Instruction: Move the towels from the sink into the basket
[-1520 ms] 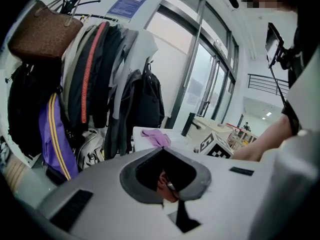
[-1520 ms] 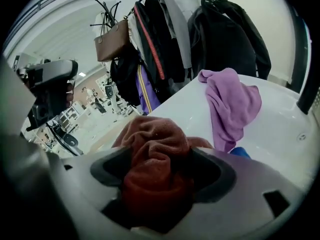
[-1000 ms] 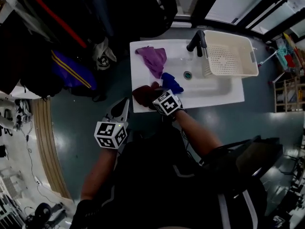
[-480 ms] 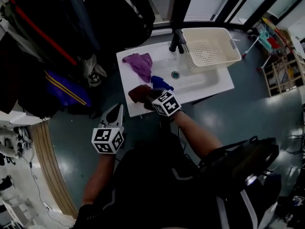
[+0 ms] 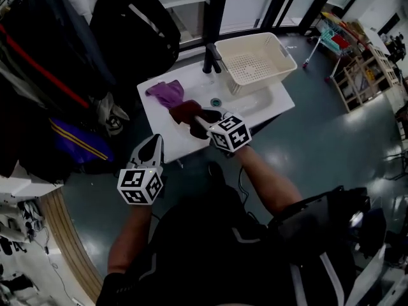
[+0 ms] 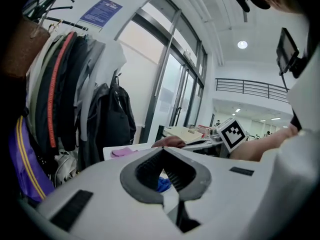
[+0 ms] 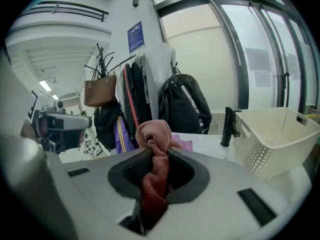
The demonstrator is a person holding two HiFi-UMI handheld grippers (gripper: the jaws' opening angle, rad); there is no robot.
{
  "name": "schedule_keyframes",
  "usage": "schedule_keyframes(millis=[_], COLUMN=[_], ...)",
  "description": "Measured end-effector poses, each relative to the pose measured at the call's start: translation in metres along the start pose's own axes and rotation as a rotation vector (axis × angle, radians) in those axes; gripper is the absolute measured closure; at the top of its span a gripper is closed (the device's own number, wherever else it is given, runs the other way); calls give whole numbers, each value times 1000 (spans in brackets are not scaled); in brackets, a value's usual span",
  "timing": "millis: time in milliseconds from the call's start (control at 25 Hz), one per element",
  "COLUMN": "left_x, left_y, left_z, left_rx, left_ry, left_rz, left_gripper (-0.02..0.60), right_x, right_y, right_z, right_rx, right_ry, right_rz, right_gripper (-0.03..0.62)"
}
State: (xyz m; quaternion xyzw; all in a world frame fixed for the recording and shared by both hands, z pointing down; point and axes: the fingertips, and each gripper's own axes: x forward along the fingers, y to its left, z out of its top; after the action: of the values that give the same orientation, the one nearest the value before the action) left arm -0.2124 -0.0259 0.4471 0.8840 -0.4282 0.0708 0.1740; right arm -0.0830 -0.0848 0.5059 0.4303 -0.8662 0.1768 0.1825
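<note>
Over the sink (image 5: 183,144), near its front edge, our right gripper (image 5: 199,120) pinches the red towel (image 5: 185,111). Its jaws are pressed into a bunched fold so the cloth hangs free and cannot drag on the rim. A knot of towel pokes out past the jaw tips, so we judge the bite deep enough to carry. The basket (image 5: 258,61) sits on the far right end of the sink, just beside the tap (image 5: 210,57), open side up and empty as far as we see, so the next move looks like a carry across the basin and a release above it. The purple towel (image 5: 166,93) lies on the left ledge, apart from the red one, not yet taken. The blue towel (image 6: 162,184) we catch only as a patch beyond our left jaws. Our left gripper (image 5: 155,144) hangs off the near edge with its jaws pressed together on nothing, held back out of the carry path
</note>
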Motion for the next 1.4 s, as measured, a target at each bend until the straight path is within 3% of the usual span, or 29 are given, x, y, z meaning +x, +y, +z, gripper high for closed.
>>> schedule_keyframes(millis=[240,600,1040,1400], left_x=[29,99,198,246], left_y=[-23,-53,-91,-96], left_z=[33,82,115,126], left_rx=[11,20,45,58], left_ry=[-41,-96,-108,-94], left_rz=[-63,-77,-5,96], left_gripper=[578,578,578,578], right_x=[-44,-86,-115,-85], right_y=[-42,-116,-243,-312], right_z=[43,101,134,140], right_rx=[52,33,33,-3], right_ry=[-91,-183,-223,-148], right_rz=[-79,-91,-100,-65], right_gripper=[519,517,517,516])
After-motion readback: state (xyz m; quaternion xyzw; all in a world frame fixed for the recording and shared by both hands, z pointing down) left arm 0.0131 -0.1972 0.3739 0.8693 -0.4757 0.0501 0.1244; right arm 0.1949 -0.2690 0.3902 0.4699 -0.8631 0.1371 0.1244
